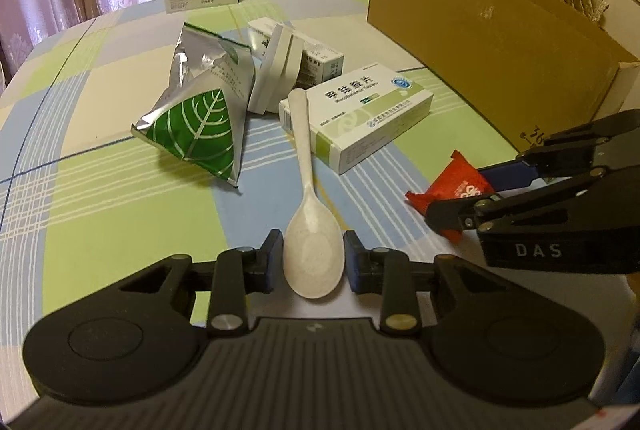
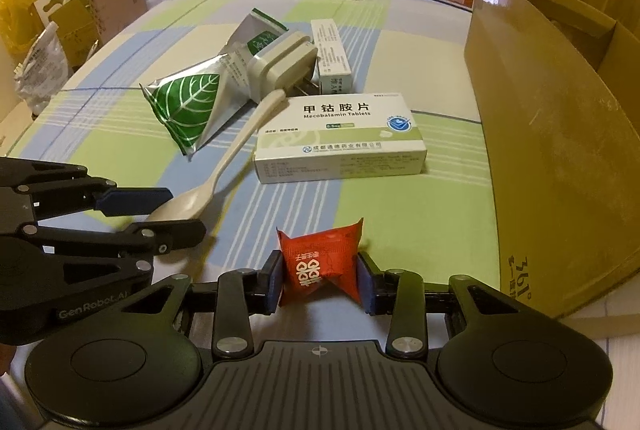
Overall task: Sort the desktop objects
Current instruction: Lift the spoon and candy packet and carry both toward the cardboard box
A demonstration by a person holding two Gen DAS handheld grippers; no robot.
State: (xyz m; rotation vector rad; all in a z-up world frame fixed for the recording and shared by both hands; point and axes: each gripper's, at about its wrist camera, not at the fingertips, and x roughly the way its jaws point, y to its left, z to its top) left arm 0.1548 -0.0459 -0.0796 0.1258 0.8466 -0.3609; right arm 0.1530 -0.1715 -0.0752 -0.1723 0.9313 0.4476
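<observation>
1. Left claw: pads clamped on the bowl of the pale spoon, one pad on each side. In the left wrist view the bowl sits between the fingers and the handle runs away toward 12 o'clock, so the long axis lies in line with the claw's pointing direction.

2. Right claw: closed in on the red sachet. The left pad presses its side; the right pad is at its other edge, contact there looks made but is hard to confirm. No earlier view is available.

3. Spoon handle tip: rests against the near corner of the white tablet box, at 12 o'clock from the left claw. Judgement: a straight pull back or lift frees it; a sideways swing would drag the box.

4. Foil leaf pouch: at 11 o'clock from the left claw, just beside the spoon handle, tilted.

5. White plug adapter: behind the pouch, leaning against a second small carton.

6. Cardboard box: open-topped, at 2 o'clock from the right claw, near the sachet. Judgement: the likely bin; the right hand is the nearer to it, the left must cross over.

7. Tabletop: chequered cloth, carries all items.
</observation>
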